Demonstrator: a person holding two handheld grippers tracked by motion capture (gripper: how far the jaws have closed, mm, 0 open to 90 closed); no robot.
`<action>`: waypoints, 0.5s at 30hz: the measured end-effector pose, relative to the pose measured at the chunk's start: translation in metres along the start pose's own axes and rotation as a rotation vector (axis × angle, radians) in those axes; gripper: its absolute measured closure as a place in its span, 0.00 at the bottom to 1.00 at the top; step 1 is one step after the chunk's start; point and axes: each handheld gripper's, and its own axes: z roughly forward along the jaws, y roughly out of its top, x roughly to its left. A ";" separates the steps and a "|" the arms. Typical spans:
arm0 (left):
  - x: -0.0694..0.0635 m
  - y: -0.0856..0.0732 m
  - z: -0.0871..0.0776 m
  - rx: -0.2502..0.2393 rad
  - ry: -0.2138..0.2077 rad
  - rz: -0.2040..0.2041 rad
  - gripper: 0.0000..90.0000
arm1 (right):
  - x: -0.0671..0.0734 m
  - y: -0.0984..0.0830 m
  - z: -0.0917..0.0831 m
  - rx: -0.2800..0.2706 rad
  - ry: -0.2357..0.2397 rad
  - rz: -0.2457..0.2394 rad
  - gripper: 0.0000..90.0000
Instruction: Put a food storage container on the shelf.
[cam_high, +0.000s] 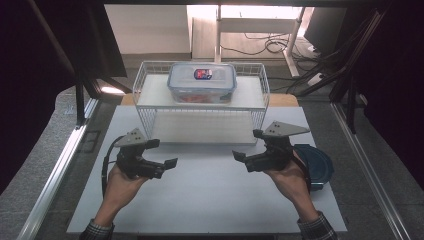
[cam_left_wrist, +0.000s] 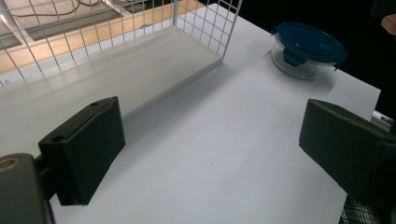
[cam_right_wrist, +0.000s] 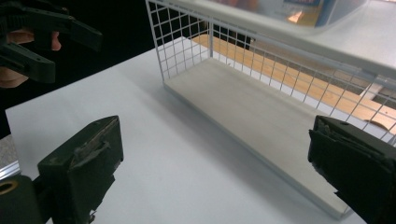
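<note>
- Two food containers on show. The round glass container (cam_high: 314, 165) with a dark blue clip lid sits on the white tabletop (cam_high: 210, 195) near its right edge, tucked just behind the right hand (cam_high: 287, 176).
- From the left gripper view that round container (cam_left_wrist: 308, 49) lies well ahead of the fingers (cam_left_wrist: 84, 149), toward the right-hand one, with bare tabletop between.
- One rectangular lidded container (cam_high: 202, 82) rests on the top shelf of the white wire rack (cam_high: 200, 107), well apart from both grippers; red contents show through its clear wall.
- Its lid carries a red-and-blue label (cam_high: 202, 74), too small to read.
- One rack, two levels; the lower shelf (cam_right_wrist: 261, 116) is bare, and it lies just ahead of the right gripper's fingers (cam_right_wrist: 81, 161).
- Two grippers. The left gripper (cam_high: 165, 153) hangs over the tabletop left of centre, fingers spread wide, nothing between them.
- The right gripper (cam_high: 248, 145) is opposite, right of centre, fingers likewise released and gripping nothing.
- The two point inward at each other, open tabletop between.
</note>
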 end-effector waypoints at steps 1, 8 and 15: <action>-0.002 -0.004 -0.001 -0.003 0.000 -0.004 0.07 | 0.001 -0.003 -0.001 0.003 -0.001 -0.003 0.03; -0.015 -0.032 0.000 0.011 0.036 0.017 0.07 | 0.008 -0.032 0.000 0.021 -0.009 0.008 0.03; -0.022 -0.054 0.004 0.035 0.051 0.025 0.06 | 0.012 -0.051 -0.001 0.015 -0.017 0.015 0.04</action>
